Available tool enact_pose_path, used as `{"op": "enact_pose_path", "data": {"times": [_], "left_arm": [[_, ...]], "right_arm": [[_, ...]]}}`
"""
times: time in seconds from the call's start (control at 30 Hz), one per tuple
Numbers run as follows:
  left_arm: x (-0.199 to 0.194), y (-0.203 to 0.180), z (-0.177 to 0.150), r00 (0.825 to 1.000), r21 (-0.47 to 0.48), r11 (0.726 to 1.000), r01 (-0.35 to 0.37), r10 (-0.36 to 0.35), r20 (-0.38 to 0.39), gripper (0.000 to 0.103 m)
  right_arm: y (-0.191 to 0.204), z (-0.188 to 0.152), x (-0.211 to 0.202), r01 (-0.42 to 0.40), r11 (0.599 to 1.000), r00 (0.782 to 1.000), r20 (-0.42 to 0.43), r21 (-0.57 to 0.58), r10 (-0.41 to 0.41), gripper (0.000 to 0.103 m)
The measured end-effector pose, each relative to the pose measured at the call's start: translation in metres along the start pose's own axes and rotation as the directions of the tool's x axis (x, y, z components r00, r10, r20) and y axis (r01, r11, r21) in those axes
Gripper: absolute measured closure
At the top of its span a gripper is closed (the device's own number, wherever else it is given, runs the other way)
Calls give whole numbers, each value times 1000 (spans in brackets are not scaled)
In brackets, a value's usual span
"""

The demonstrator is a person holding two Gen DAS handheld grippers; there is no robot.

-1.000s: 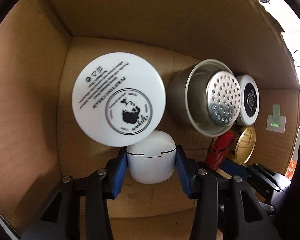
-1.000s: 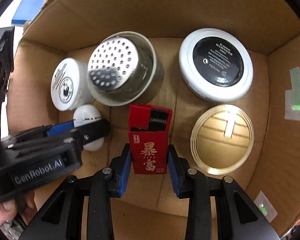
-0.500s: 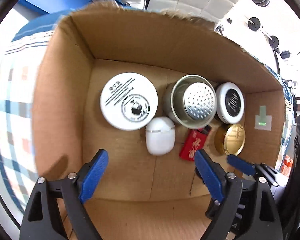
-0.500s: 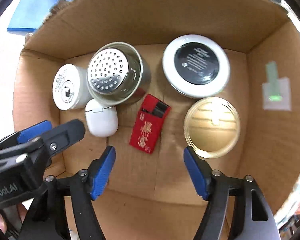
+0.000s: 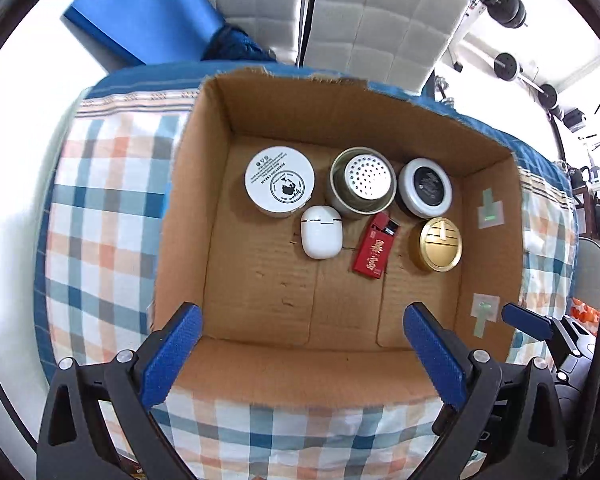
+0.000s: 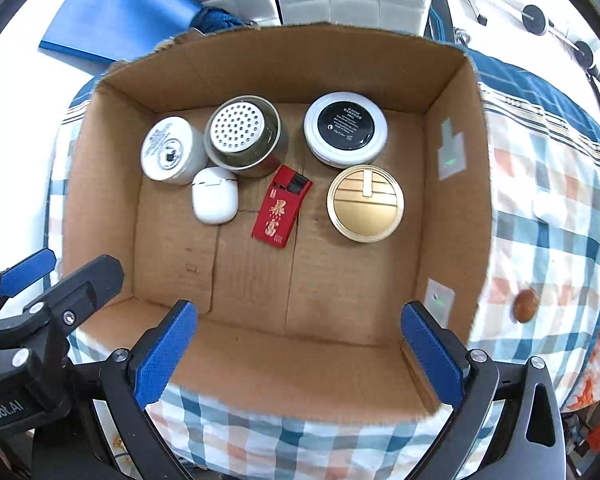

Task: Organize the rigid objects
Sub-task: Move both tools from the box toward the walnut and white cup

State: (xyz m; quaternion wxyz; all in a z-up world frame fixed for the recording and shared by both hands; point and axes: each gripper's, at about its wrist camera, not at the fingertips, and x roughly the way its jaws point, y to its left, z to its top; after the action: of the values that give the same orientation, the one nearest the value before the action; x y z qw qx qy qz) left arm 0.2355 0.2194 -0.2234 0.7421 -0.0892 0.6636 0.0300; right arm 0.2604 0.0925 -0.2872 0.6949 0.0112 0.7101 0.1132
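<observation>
An open cardboard box (image 5: pixel 188 200) holds a white cream jar (image 5: pixel 280 180), a metal strainer cup (image 5: pixel 362 186), a black-lidded white jar (image 5: pixel 425 187), a white earbud case (image 5: pixel 321 232), a red lighter box (image 5: pixel 374 252) and a gold tin (image 5: pixel 440 244). My left gripper (image 5: pixel 300 320) hangs above the box's near side, jaws opening wide, nothing between them. My right gripper (image 6: pixel 300 316) does the same, high above the red lighter box (image 6: pixel 278 212) and earbud case (image 6: pixel 215 195). Both point straight down.
The box sits on a plaid cloth (image 5: pixel 100 200). A small brown round object (image 6: pixel 525 306) lies on the cloth right of the box. A blue mat (image 5: pixel 140 12) and white padded wall stand behind. The box floor's near half is bare cardboard.
Left gripper let go of the earbud case, right gripper let go of the red lighter box. Both jaws spread wide and both grippers rose out of the box.
</observation>
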Motion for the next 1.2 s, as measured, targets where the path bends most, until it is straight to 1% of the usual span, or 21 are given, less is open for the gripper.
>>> {"op": "enact_pose_path", "data": {"times": [0.07,0.27,0.43,0.6,0.7,0.77,0.83,0.93,1.0,1.07,1.13,1.2], "left_arm": [[-10,-2,-7,1000,5,1000,-7,7,27,0],[-42,-8,-27,996,15,1000,-9,7,87,0],[-59,-17,-38,994,35,999,-10,7,106,0],[-67,-30,-43,993,53,999,-10,4,120,0],[-70,-43,-42,992,64,998,0,-8,129,0],[-70,-58,-40,991,79,997,12,-22,131,0],[-65,-74,-37,991,94,996,5,-18,129,0],[-49,-107,-29,993,123,992,5,-20,115,0],[-32,-132,-24,995,147,989,2,-17,96,0],[-12,-159,-19,997,169,986,4,-17,75,0],[10,-186,-15,999,193,981,-6,-4,49,0],[28,-206,-11,999,210,978,-22,15,36,0]], "right_arm": [[-5,-8,-20,-8,1000,1000,19,-10,8,0],[-4,-33,-56,-46,998,996,75,-35,49,0],[-6,-49,-81,-79,996,993,88,-43,83,0],[-11,-57,-92,-97,994,989,104,-58,102,0],[-26,-57,-95,-111,993,988,108,-33,114,0],[-45,-58,-98,-109,994,987,117,-7,109,0],[-68,-58,-99,-92,995,988,124,29,87,0],[-117,-59,-92,-62,991,992,117,116,48,0],[-159,-60,-79,-27,980,995,97,197,8,0],[-195,-60,-64,-5,964,997,71,264,-14,0],[-229,-60,-45,-5,947,999,40,323,-8,0],[-258,-59,-22,-19,931,1000,13,365,15,0]]}}
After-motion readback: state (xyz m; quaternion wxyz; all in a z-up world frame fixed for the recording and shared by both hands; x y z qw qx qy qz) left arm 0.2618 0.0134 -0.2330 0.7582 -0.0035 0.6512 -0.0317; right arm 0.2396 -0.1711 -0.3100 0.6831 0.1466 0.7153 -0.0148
